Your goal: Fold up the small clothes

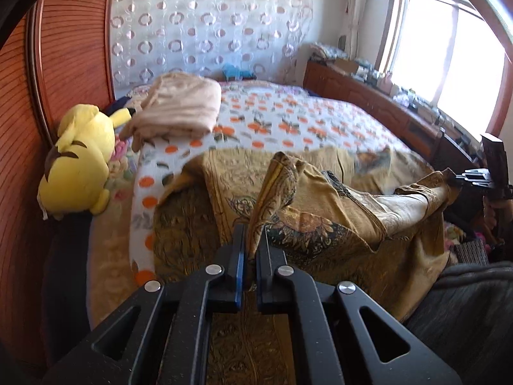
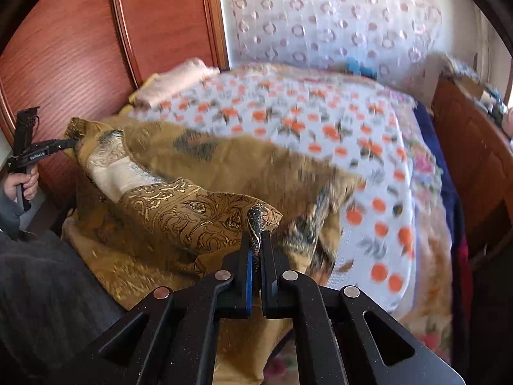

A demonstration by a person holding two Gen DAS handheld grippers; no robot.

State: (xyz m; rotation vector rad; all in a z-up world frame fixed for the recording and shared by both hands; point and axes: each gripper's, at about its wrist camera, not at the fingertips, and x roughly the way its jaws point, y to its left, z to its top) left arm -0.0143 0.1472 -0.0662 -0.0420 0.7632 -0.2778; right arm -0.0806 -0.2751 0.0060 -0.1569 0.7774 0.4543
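The garment [image 1: 320, 211], a gold patterned piece, is held up over the near part of the bed [image 1: 288, 118], stretched between the two grippers, with its lower part lying on the bedspread. The left gripper [image 1: 251, 240] has its jaws almost closed on a bunched fold of the cloth. The right gripper [image 2: 256, 240] is closed in the same way on a thin rolled edge.

Several risks can be judged from here. The right grip is on a very narrow edge, so the cloth may slip out if it is pulled tight. The bunch in the left jaws seems to contain more than one layer, and a crooked fold may be produced when it is laid down. The free part hangs and drags on the bedspread, so wrinkles may be trapped under the fold. The pictures are blurred, and a fast movement would make a slip more probable.
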